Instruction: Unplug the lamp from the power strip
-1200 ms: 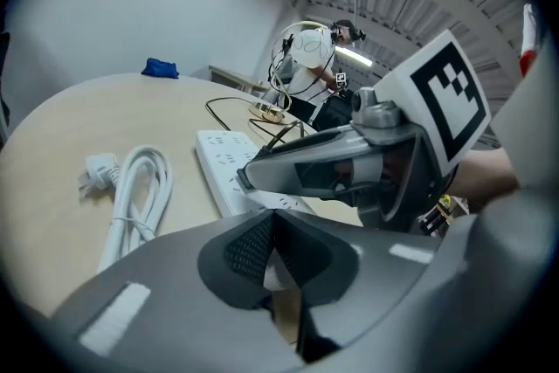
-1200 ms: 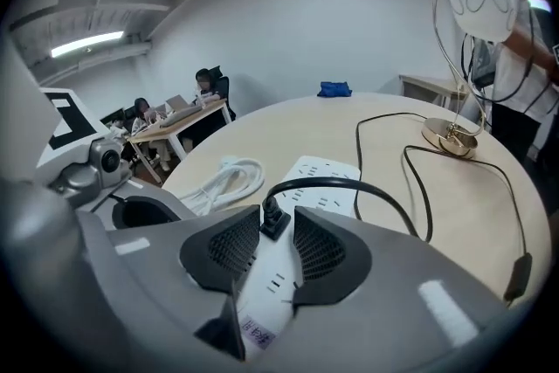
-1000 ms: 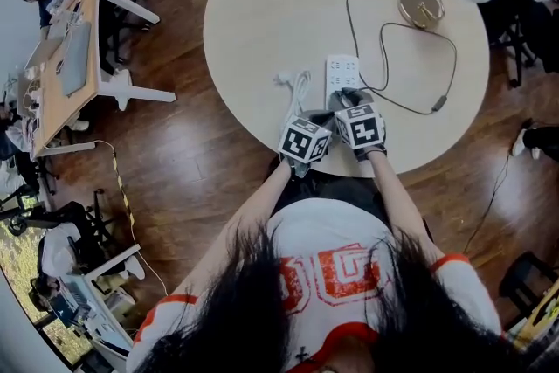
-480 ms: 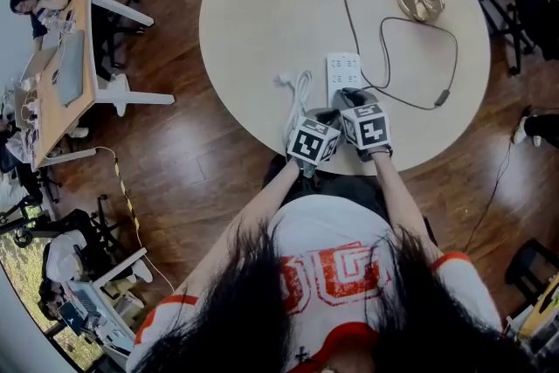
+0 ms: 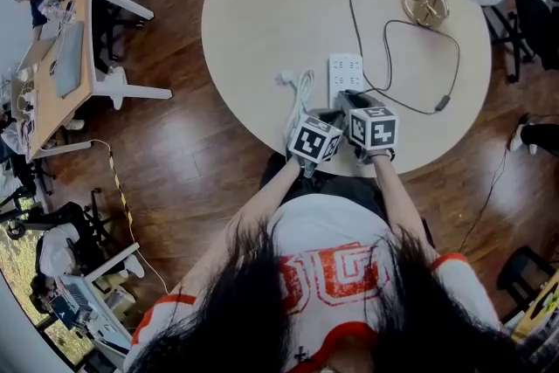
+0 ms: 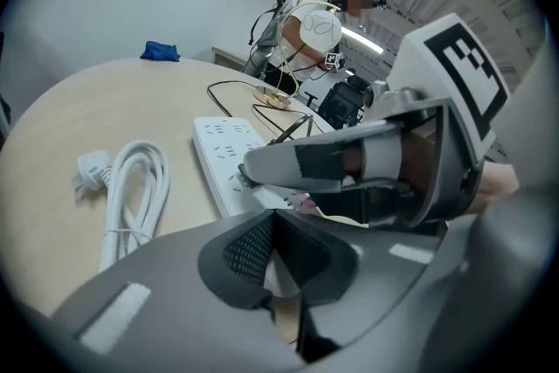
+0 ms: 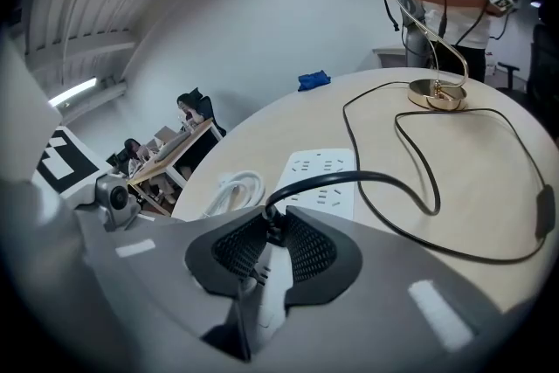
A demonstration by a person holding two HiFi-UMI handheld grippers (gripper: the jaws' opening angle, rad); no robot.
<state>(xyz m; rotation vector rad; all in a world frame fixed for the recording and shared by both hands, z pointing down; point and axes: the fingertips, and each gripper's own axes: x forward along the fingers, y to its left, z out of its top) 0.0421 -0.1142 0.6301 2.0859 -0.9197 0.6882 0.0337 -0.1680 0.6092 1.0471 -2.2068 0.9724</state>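
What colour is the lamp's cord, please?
Black; the lamp's cord shows best in the right gripper view.

The person's left forearm [image 5: 262, 198] and right forearm [image 5: 390, 188] reach forward side by side. They meet at the near end of the white rectangular power strip [image 5: 346, 70]. The left gripper [image 6: 279, 275] points at that end, its jaws closed on the strip's edge. The right gripper [image 7: 271, 245] sits just to the right of it. Its pads are clamped on the small black plug [image 7: 272, 221] that sits in the strip.
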